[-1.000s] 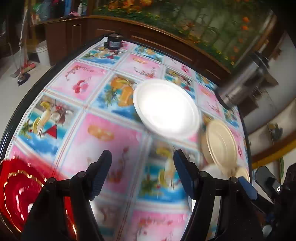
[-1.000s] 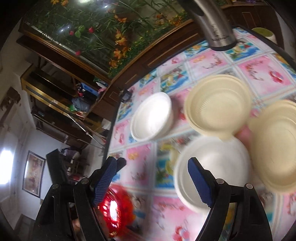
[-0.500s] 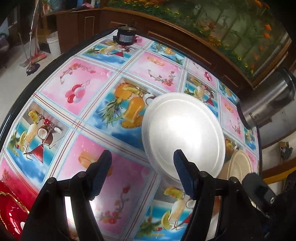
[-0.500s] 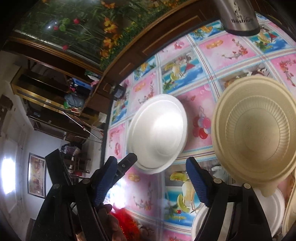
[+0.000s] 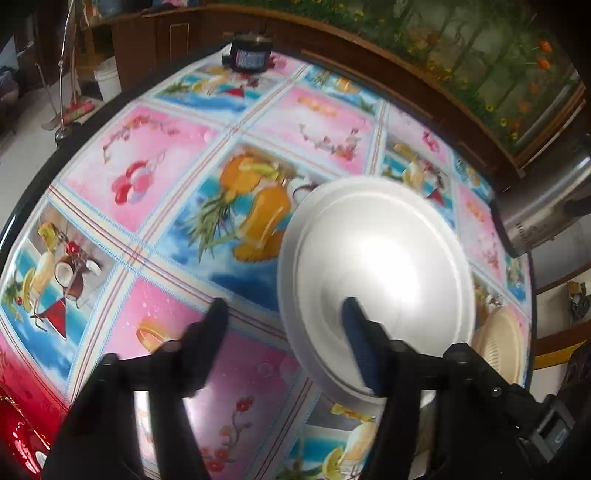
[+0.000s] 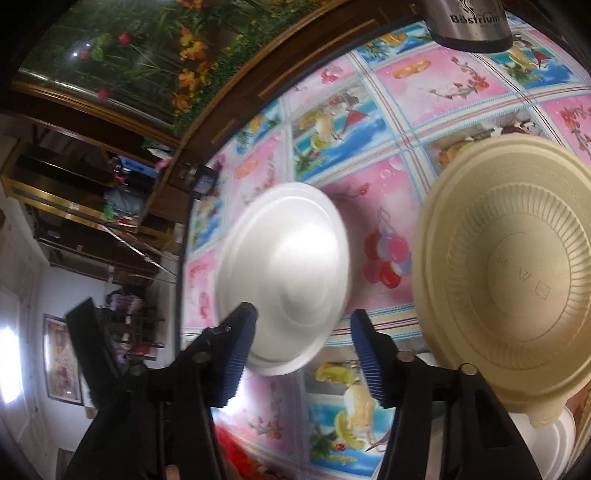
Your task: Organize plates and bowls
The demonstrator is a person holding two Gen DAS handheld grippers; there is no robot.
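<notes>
A white plate (image 5: 376,273) lies on the bright patterned tablecloth; it also shows in the right wrist view (image 6: 284,273). My left gripper (image 5: 284,325) is open, its right finger over the plate's near edge, the left finger over bare cloth. My right gripper (image 6: 301,332) is open just above the plate's near rim. A cream bowl (image 6: 513,273) sits to the right of the plate; its edge shows in the left wrist view (image 5: 498,347). Another white dish (image 6: 550,443) peeks out below the cream bowl.
A steel kettle (image 6: 469,22) stands at the table's far side, also at the right of the left wrist view (image 5: 546,206). A red and gold dish (image 5: 18,435) sits at the near left edge. A small dark jar (image 5: 249,57) stands at the far edge.
Both grippers have moved forward toward the white plate, which now looks larger and closer. The cream bowl has slid toward the right of the right wrist view.
</notes>
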